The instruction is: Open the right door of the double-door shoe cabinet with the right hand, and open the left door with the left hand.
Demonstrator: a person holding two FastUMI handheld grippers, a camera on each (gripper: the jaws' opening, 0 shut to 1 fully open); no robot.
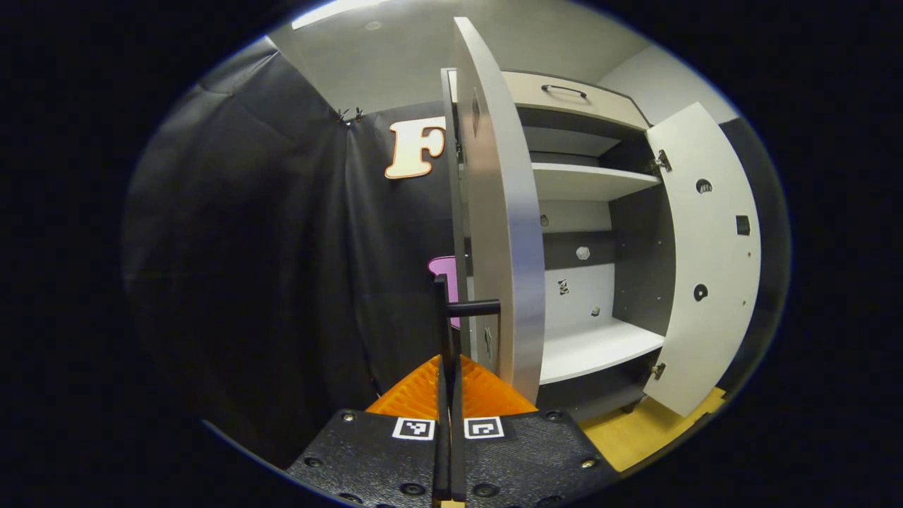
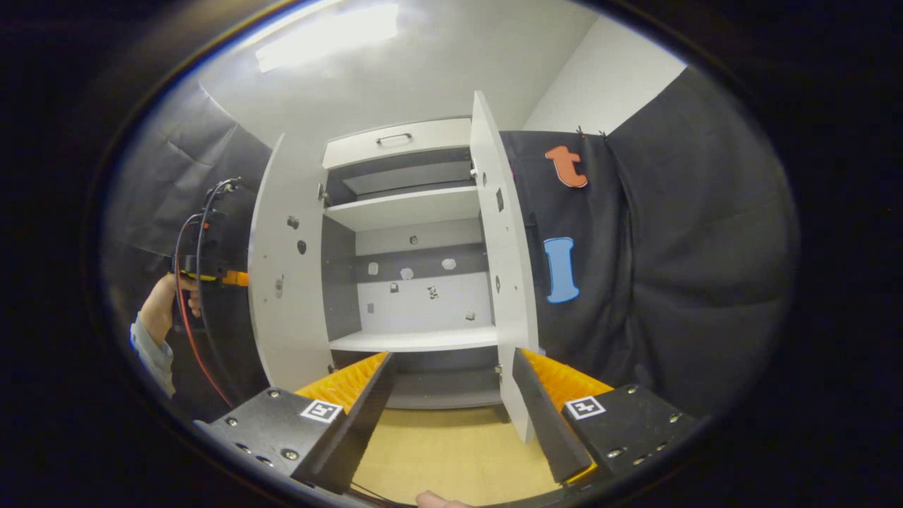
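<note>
Shoe cabinet [image 2: 409, 212]: it stands on the floor [image 2: 451, 451] by the booth wall, both sides swung wide.
Doors: two. Left door [image 1: 504, 233], right door [image 2: 504, 268].
How they feel: I think stiff, flat and light, turning easily on hinges.
Where to hold: the dark bar handle [image 1: 471, 307] on the outer face.
Left gripper [image 1: 449, 367]: squeezed tight on that handle.
Right gripper [image 2: 451, 402]: spread wide, holding nothing.
Shelves: two. Drawer [image 2: 398, 141]: one, on top.

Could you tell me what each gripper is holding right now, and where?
The left gripper clamps the left door's handle; the right gripper is open, holding nothing.
</note>
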